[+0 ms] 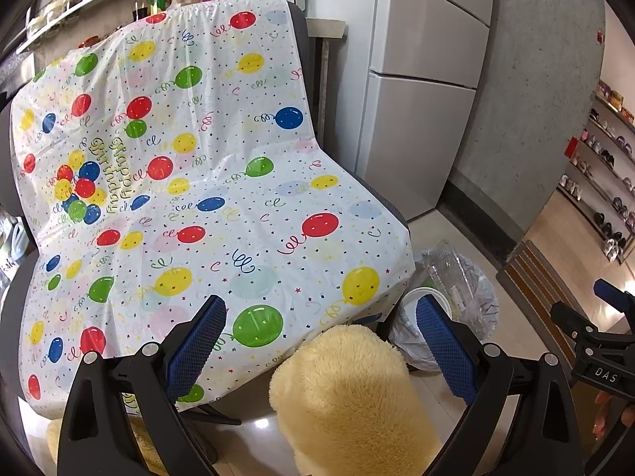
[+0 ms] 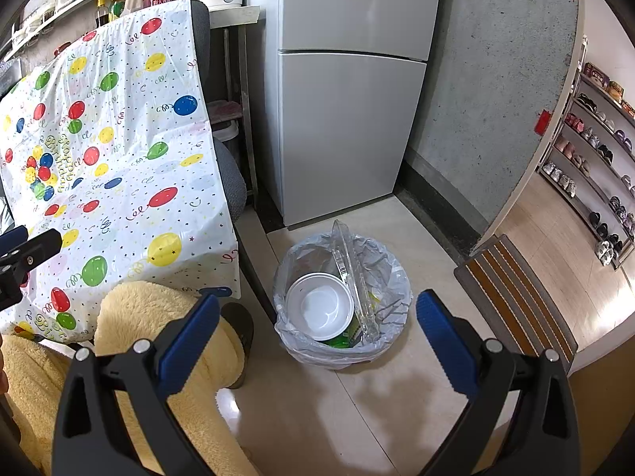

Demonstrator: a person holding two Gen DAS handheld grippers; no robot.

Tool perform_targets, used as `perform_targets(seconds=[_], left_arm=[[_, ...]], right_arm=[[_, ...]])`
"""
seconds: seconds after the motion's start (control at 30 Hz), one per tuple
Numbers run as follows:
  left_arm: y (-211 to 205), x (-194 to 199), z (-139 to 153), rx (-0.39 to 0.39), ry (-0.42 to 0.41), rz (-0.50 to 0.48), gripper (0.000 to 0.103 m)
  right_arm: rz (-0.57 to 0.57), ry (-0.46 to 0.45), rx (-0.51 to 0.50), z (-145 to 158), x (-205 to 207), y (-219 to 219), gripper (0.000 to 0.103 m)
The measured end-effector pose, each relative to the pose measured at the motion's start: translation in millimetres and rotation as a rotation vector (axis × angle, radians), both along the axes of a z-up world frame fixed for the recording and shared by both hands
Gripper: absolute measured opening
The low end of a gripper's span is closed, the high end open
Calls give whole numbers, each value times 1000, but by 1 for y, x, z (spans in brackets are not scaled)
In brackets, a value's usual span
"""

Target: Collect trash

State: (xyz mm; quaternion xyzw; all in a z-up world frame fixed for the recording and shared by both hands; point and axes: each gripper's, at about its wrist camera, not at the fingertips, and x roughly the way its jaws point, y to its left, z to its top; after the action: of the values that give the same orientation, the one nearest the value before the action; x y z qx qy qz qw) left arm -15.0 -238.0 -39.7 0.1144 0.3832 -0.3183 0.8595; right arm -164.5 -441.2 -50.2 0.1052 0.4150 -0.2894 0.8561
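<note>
A trash bin (image 2: 397, 277) lined with a clear bag stands on the floor in front of the fridge. Inside it are a white bowl (image 2: 319, 305), a clear plastic container (image 2: 351, 277) standing on edge and something green. My right gripper (image 2: 317, 313) is open and empty, above and in front of the bin. My left gripper (image 1: 321, 317) is open and empty, above the front edge of a chair draped in a balloon-print plastic cover (image 1: 190, 182). The bin shows partly in the left wrist view (image 1: 472, 289), behind the chair's corner.
A person's knee in fuzzy yellow fabric (image 1: 349, 388) is under the left gripper; it also shows in the right wrist view (image 2: 158, 317). A white fridge (image 2: 341, 99) and a grey wall (image 2: 496, 99) stand behind. A striped doormat (image 2: 516, 297) lies at right; shoe shelves (image 2: 595, 166) stand beyond.
</note>
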Motion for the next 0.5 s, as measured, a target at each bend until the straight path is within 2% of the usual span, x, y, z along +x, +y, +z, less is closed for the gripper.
perform_targets(seconds=[0.5], left_arm=[[0, 1, 0, -2, 7, -5, 96]], right_arm=[[-5, 7, 1, -2, -2, 0, 97]])
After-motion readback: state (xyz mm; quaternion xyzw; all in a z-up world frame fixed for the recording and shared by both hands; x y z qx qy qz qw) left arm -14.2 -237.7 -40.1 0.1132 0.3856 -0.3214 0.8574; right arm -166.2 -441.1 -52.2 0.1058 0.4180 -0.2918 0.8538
